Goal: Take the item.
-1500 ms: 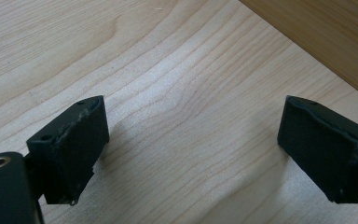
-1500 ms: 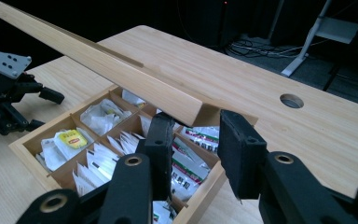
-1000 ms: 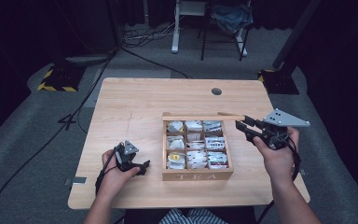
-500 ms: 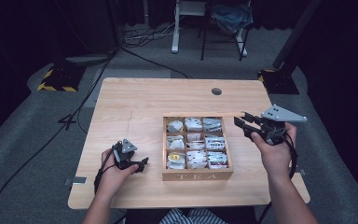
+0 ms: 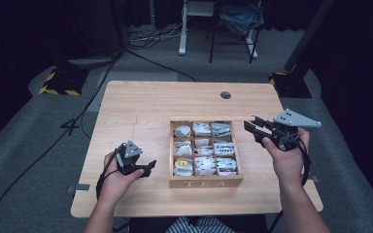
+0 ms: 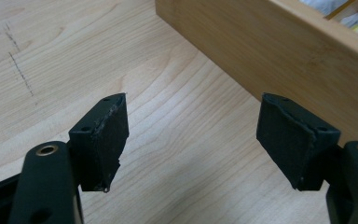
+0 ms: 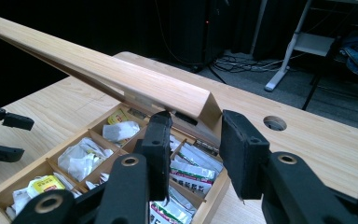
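Lid work: the wooden nine-compartment tea box (image 5: pixel 205 182) full of tea bags sits right of centre on the pale wooden table (image 5: pixel 141 104). My right gripper (image 7: pixel 193 154), fingers narrowly parted, is at the raised hinged lid's (image 7: pixel 121 77) corner, gripping nothing. My left gripper (image 6: pixel 191 140), fingers wide and empty, waits beside the box's wall. Next, I judge: pinch the lid edge, swing it.

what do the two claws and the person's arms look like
Both are black two-jaw tools with flat, rough black pads. The right claw carries a large grey three-cornered plate; the left claw has a smaller grey one. Brass-coloured rivets show at the jaw pivots. Black cables trail from each. Forearms are bare.
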{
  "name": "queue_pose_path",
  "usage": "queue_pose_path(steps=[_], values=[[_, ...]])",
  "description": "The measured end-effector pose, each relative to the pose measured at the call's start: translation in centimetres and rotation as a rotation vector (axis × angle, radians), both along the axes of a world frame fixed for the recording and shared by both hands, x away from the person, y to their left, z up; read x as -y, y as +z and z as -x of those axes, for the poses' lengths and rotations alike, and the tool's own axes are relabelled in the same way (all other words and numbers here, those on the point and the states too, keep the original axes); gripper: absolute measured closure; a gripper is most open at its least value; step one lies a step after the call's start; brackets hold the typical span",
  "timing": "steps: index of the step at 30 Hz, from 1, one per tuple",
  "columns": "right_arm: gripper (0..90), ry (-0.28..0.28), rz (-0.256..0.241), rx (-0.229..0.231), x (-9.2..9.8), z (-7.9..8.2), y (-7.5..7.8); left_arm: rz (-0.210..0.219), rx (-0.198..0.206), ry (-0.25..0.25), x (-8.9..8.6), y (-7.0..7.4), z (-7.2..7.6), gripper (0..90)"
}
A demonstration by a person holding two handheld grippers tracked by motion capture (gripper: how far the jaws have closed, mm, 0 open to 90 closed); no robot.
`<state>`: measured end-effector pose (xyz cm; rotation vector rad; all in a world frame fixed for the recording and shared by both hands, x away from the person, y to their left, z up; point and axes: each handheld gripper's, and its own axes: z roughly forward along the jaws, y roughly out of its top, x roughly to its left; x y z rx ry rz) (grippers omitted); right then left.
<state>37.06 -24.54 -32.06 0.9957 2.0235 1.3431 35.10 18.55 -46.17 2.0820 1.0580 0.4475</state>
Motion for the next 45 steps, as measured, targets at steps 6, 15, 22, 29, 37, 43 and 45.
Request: queue_pose_path(steps=[6, 15, 22, 29, 37, 43, 45], values=[[64.3, 0.001, -0.008, -0.001, 0.0, -0.1, 0.0, 0.006, 0.024, -0.031, 0.3, 1.2, 0.7, 27.7], [64.2, 0.003, -0.013, -0.002, 0.1, -0.2, 0.0, 0.063, 0.031, -0.089, 1.3, 3.3, 1.8, 33.3], [64.0, 0.006, -0.016, -0.006, 0.1, -0.3, 0.0, 0.079, 0.041, -0.151, 2.7, 4.5, 2.1, 35.2], [63.3, 0.002, -0.013, -0.007, 0.0, -0.2, 0.0, 0.093, 0.050, -0.225, 5.0, 5.1, 1.9, 36.0], [61.2, 0.006, -0.001, -0.019, -0.2, -0.6, -0.5, 0.115, 0.042, -0.302, 7.1, 5.4, 1.6, 38.1], [61.2, 0.005, 0.000, -0.019, -0.2, -0.6, -0.5, 0.113, 0.025, -0.376, 9.5, 5.4, 1.5, 45.7], [61.2, 0.005, 0.000, -0.022, -0.2, -0.6, -0.5, 0.112, 0.020, -0.402, 10.2, 5.4, 1.4, 47.3]])
